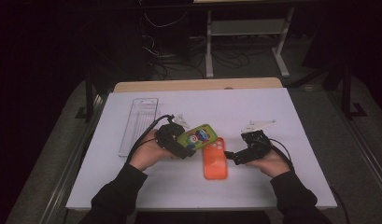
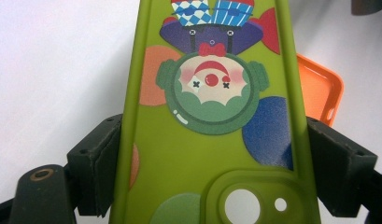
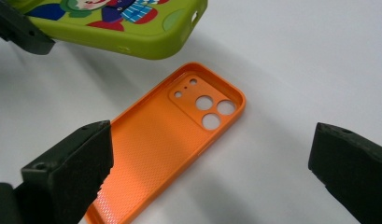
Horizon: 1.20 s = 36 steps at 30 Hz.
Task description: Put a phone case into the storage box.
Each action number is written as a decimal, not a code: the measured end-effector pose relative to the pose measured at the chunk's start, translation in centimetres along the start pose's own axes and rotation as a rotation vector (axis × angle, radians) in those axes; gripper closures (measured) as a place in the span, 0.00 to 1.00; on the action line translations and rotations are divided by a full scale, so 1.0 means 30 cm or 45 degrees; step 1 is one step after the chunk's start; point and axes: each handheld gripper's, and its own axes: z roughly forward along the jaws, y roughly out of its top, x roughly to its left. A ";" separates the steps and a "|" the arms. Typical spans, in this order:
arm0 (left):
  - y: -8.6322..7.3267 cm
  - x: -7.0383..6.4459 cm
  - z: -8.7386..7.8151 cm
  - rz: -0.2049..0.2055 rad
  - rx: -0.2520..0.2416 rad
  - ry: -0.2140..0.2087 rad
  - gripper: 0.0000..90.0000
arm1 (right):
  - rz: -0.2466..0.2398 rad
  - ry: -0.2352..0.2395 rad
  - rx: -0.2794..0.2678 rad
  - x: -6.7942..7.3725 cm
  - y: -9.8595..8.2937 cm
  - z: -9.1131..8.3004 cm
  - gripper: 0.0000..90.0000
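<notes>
Nearest to us, two dark sleeves come in from the bottom edge, and our hands grip the tools over the white table (image 1: 272, 107). On the left, our left gripper (image 1: 181, 148) is pinching the green phone case (image 1: 198, 136) across its width: in the left gripper view the black jaws press on both long edges of the case (image 2: 207, 140), its clown picture facing up at us, the camera cutout down near the jaws. The case sits lifted off the table, tilted, its far end just above the orange one.

On the right, our right gripper (image 1: 231, 156) is spread wide, nothing between the jaws. It points at the orange phone case (image 1: 215, 158), which lies flat on the table with its hollow inside up, between our two hands. In the right gripper view we see that orange case (image 3: 165, 140) lying in the gap ahead of the open jaws, camera holes at its far end, and the green case (image 3: 128, 23) hanging just above and beyond it.

Farther back and to the left, a clear plastic tray (image 1: 139, 123) lies on the table, well apart from the cases.
</notes>
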 end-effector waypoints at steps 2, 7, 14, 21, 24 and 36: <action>-0.001 -0.003 0.000 0.006 0.012 0.004 0.18 | 0.004 -0.023 -0.007 0.004 -0.007 0.010 0.00; -0.005 -0.001 -0.003 0.005 0.016 0.002 0.18 | 0.000 -0.009 0.004 0.005 -0.022 0.035 0.00; -0.008 -0.006 0.000 -0.037 -0.010 -0.008 0.18 | -0.031 -0.058 -0.011 0.018 -0.023 0.043 0.00; -0.009 -0.005 0.000 -0.025 0.006 -0.012 0.18 | -0.122 -0.158 -0.039 0.032 -0.022 0.037 0.00; -0.009 -0.002 -0.002 -0.009 0.023 -0.018 0.18 | -0.182 -0.191 -0.042 0.036 -0.021 0.034 0.00; -0.012 0.000 -0.001 -0.013 0.021 -0.029 0.18 | -0.402 -0.294 -0.047 0.084 -0.025 0.041 0.00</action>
